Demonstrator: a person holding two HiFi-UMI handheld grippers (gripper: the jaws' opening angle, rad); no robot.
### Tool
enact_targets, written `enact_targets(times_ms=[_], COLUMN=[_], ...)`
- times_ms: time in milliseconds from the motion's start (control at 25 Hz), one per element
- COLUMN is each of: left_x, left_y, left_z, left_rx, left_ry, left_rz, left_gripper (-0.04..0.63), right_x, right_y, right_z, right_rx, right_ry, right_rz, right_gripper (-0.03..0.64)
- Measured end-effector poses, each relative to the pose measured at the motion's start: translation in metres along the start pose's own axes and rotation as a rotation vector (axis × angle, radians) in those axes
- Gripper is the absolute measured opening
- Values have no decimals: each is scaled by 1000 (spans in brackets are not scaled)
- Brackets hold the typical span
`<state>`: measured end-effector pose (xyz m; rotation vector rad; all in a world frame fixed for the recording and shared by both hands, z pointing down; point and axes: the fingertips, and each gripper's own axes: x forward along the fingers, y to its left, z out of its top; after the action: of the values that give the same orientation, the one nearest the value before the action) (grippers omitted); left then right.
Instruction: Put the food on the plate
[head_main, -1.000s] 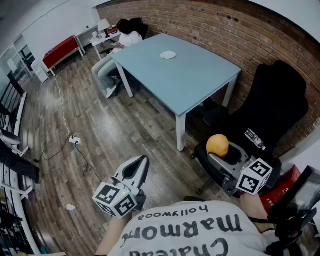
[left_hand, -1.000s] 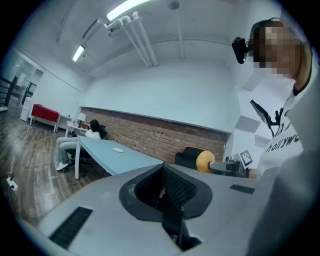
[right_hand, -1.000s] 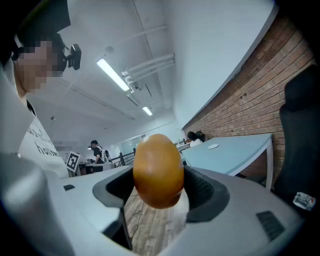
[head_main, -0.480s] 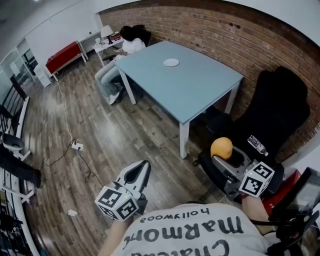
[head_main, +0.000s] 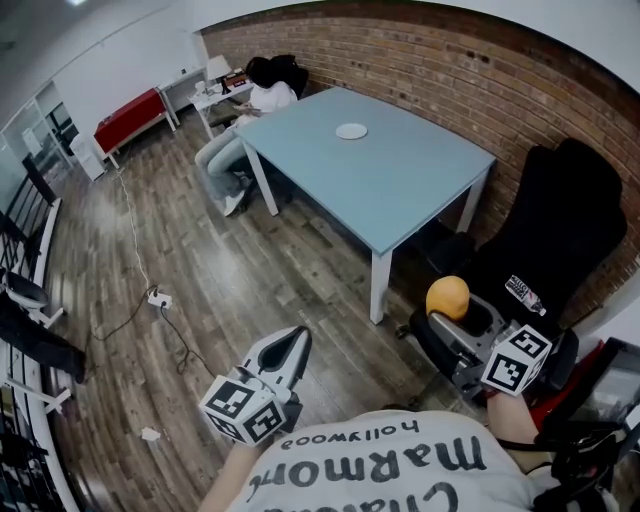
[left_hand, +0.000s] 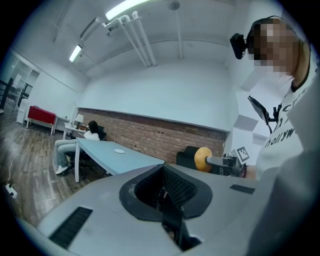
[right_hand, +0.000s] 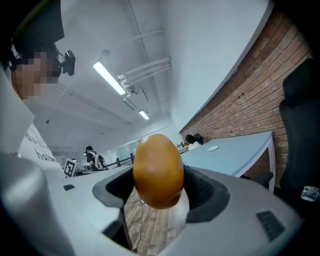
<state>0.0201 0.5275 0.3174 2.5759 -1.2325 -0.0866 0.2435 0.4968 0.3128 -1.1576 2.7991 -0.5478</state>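
Note:
An orange, egg-shaped piece of food (head_main: 447, 297) (right_hand: 158, 170) is clamped in my right gripper (head_main: 452, 320), low at the right of the head view, in front of a black chair. A small white plate (head_main: 351, 131) (right_hand: 213, 148) (left_hand: 119, 151) lies on the far part of the light blue table (head_main: 400, 185), well away from both grippers. My left gripper (head_main: 290, 350) hangs over the wooden floor at the bottom centre with its jaws together and nothing between them. In the left gripper view the food (left_hand: 202, 159) shows off to the right.
A black office chair (head_main: 560, 230) stands right of the table against the brick wall (head_main: 480, 70). A seated person (head_main: 250, 115) is at the table's far left corner. A power strip and cable (head_main: 158, 299) lie on the floor. A red bench (head_main: 128, 115) stands at the back left.
The whole view has shifted a little toward the table: table and plate sit lower and further right in the frame. Both grippers keep their hold and posture.

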Motion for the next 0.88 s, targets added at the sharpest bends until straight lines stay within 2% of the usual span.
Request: enact_targets(times_ms=[200,360,680,880], left_x=[-8,-1,46,80], left_y=[20,36,65,90], left_z=[-5,-10,-4,5], left_rx=[-41,-95,-74,-55], left_ry=[-58,-46,-18,-22], left_rz=[-5,8,-1,18], left_gripper=[6,6,6,6], right_x=[12,19,65,98], right_y=[3,-3,-39,-66], right_z=[-19,-24,-8,0], right_rx=[-21,-21,-32,-87], right_ry=[29,64,79,122], right_rz=[-15,-29,-8,15], right_gripper=[313,313,313,313])
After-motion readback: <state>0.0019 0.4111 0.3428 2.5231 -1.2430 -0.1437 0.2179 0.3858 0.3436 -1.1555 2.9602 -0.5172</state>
